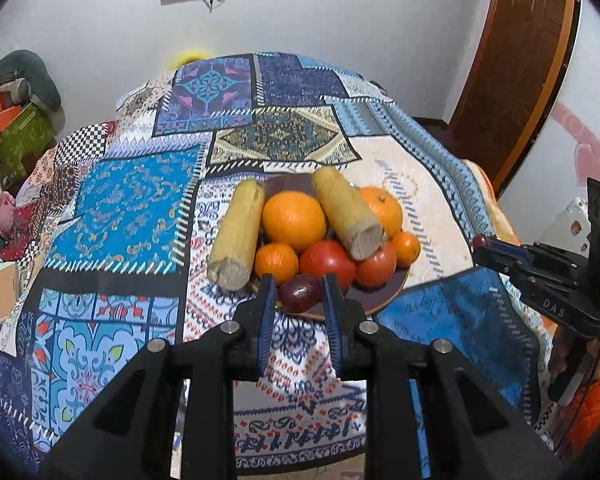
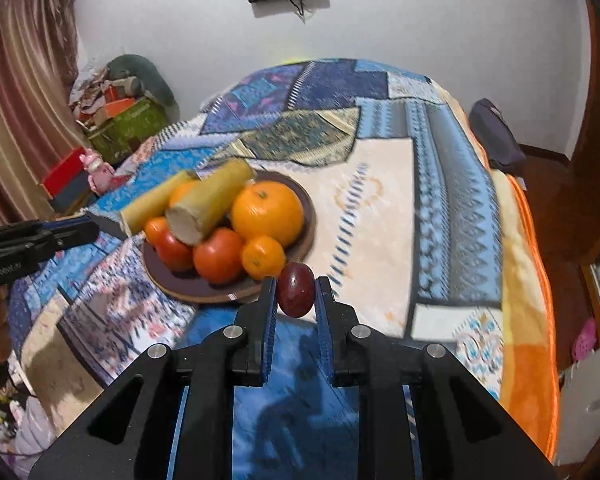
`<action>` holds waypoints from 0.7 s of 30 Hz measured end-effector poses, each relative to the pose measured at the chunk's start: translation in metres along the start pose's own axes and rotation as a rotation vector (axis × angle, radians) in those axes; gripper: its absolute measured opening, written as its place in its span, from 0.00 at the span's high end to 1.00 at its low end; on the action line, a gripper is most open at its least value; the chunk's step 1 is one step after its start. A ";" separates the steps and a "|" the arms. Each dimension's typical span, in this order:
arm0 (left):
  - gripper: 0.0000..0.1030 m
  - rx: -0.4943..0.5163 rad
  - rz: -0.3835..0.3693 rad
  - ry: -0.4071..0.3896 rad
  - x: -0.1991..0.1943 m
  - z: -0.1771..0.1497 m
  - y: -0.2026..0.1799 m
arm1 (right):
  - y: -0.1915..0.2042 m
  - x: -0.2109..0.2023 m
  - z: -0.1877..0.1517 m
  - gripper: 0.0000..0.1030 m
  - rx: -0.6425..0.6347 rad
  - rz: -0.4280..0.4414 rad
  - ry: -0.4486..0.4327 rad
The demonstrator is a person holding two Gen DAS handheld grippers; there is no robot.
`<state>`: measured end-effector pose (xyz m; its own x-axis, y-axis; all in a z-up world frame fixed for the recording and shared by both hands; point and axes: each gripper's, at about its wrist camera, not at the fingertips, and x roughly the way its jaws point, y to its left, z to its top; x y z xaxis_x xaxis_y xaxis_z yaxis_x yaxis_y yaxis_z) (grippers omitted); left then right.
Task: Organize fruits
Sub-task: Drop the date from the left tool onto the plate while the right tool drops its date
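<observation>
Patchwork cloth (image 1: 132, 204) | left gripper (image 1: 299, 294) pinches grape (image 1: 298, 297); right gripper (image 2: 296, 294) pinches second grape (image 2: 296, 289)

Left claw (image 1: 299, 294) pinches a dark red grape (image 1: 299, 293); right claw (image 2: 296, 292) grips another grape (image 2: 296, 289).

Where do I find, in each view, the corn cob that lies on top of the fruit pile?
Left wrist: the corn cob is right of centre, its cut end facing the camera.
Right wrist: the corn cob is left of centre, above the tomatoes.
Shared landmark: the dark plate under the pile.
</observation>
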<state>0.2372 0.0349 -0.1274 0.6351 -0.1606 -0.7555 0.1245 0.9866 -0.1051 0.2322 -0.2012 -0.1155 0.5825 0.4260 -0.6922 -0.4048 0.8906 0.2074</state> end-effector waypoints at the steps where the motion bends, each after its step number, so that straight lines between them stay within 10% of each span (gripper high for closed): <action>1: 0.78 0.002 0.001 -0.005 0.001 0.002 0.000 | 0.003 0.002 0.003 0.83 -0.005 0.005 -0.006; 21: 0.78 -0.008 -0.004 -0.007 0.047 0.044 0.000 | 0.037 0.051 0.042 0.83 -0.061 0.065 -0.007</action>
<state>0.3006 0.0262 -0.1339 0.6397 -0.1647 -0.7507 0.1211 0.9862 -0.1131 0.2760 -0.1400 -0.1141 0.5586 0.4837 -0.6738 -0.4839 0.8498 0.2090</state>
